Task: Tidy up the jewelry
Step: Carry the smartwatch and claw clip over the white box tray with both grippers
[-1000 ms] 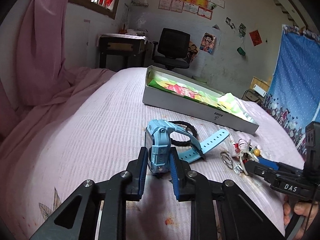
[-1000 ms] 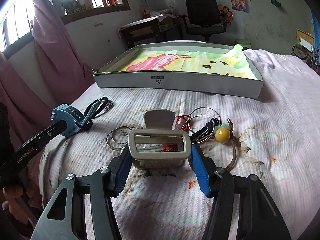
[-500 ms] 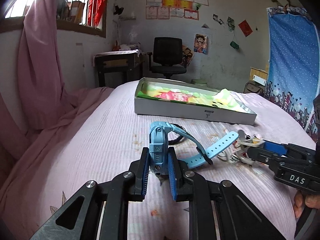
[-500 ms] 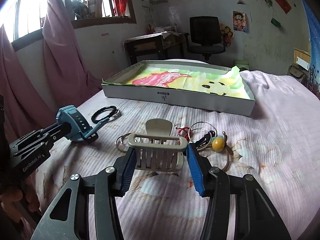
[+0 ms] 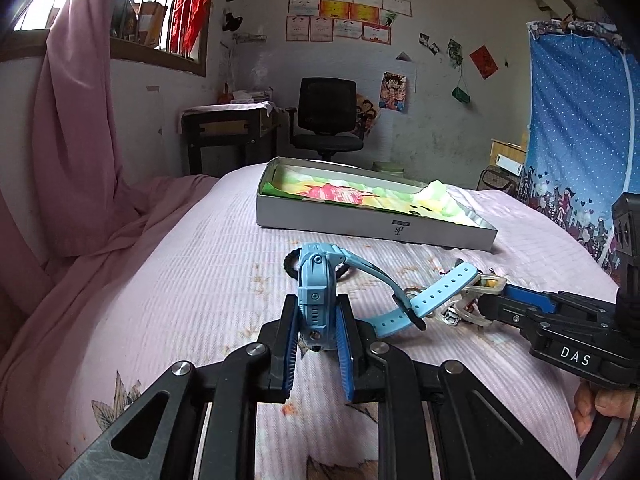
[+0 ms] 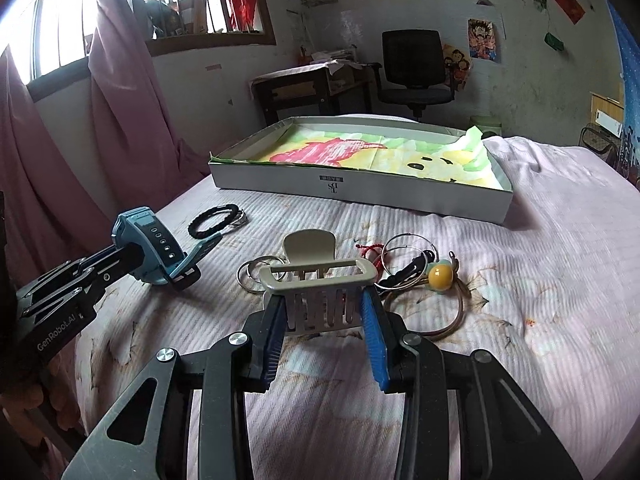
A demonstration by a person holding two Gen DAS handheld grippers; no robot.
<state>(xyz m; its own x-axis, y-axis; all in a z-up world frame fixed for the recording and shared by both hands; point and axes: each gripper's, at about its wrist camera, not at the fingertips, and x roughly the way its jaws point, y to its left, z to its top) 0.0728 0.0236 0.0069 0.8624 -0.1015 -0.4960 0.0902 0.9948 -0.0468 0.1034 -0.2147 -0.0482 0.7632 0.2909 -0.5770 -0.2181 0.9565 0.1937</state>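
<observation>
My left hand-held gripper (image 5: 316, 336), lettered "GenRobot.AI", pinches the blue watch (image 5: 314, 300) short of the grey box (image 6: 360, 192), and my right hand-held gripper (image 6: 324, 320), lettered "DAS", pinches the beige hair claw (image 6: 318, 294) before that box. The box's logo I can't read; open bedspread (image 6: 540, 280) lies beside its near wall.

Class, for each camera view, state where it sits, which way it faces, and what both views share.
Left wrist: on the left gripper, facing the box; fingers pinch the blue watch, and a hand shows.
Right wrist: on the right gripper, facing the same box; fingers pinch the hair claw.
Shared: box, watch, claw, office chair.
</observation>
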